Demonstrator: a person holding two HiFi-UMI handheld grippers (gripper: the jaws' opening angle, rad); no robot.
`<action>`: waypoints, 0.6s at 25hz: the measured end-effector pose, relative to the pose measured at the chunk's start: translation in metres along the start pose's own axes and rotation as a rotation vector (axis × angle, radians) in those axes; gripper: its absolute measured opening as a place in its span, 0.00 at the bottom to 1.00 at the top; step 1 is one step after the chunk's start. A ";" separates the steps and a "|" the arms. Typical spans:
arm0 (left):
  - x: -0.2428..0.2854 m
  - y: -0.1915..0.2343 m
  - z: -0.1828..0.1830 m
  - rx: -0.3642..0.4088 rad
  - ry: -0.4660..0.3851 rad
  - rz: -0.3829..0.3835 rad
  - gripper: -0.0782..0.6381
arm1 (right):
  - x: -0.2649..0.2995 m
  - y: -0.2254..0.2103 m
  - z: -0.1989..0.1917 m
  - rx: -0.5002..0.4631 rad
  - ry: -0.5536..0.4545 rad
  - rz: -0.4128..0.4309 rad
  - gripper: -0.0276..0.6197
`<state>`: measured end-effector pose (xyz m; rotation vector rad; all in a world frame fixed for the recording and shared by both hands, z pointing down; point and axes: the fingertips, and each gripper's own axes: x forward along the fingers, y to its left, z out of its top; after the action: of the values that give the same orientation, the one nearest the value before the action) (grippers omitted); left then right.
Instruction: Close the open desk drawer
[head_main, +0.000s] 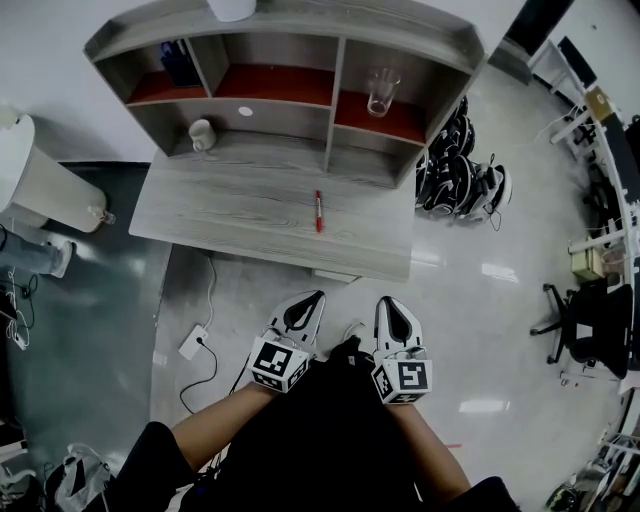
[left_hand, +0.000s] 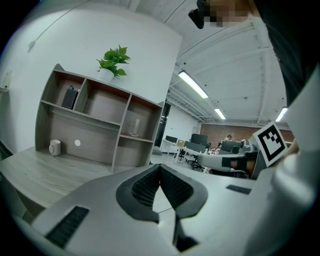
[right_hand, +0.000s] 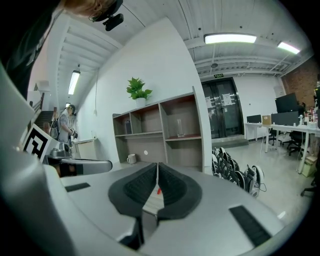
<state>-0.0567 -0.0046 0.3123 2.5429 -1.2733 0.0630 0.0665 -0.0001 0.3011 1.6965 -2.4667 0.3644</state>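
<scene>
Jaws of the left gripper (head_main: 316, 298) and the right gripper (head_main: 388, 303) are pinched shut on nothing, both well apart from the desk (head_main: 250, 200). Under the desk's front edge a thin pale strip (head_main: 335, 275) peeks out. It may be the drawer, but I cannot tell if it is pushed all the way in.

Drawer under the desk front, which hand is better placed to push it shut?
Left, probably: the left tongs sit nearer the drawer front than the right tongs; both are shut and empty.

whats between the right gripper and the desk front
Just bare floor, as the head view shows. The right gripper is shut and empty, short of the desk; the power strip lies off left.
</scene>
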 end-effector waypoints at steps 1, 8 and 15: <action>-0.001 0.001 -0.001 0.000 0.004 0.003 0.13 | 0.000 0.001 0.000 -0.012 0.002 -0.002 0.08; -0.001 0.006 -0.003 0.000 0.013 0.010 0.13 | 0.001 0.007 0.005 -0.056 -0.022 -0.009 0.07; 0.000 0.005 -0.003 0.040 0.017 0.004 0.13 | 0.000 0.006 0.009 -0.061 -0.045 -0.021 0.07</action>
<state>-0.0604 -0.0065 0.3160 2.5681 -1.2829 0.1111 0.0611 -0.0005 0.2921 1.7237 -2.4626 0.2486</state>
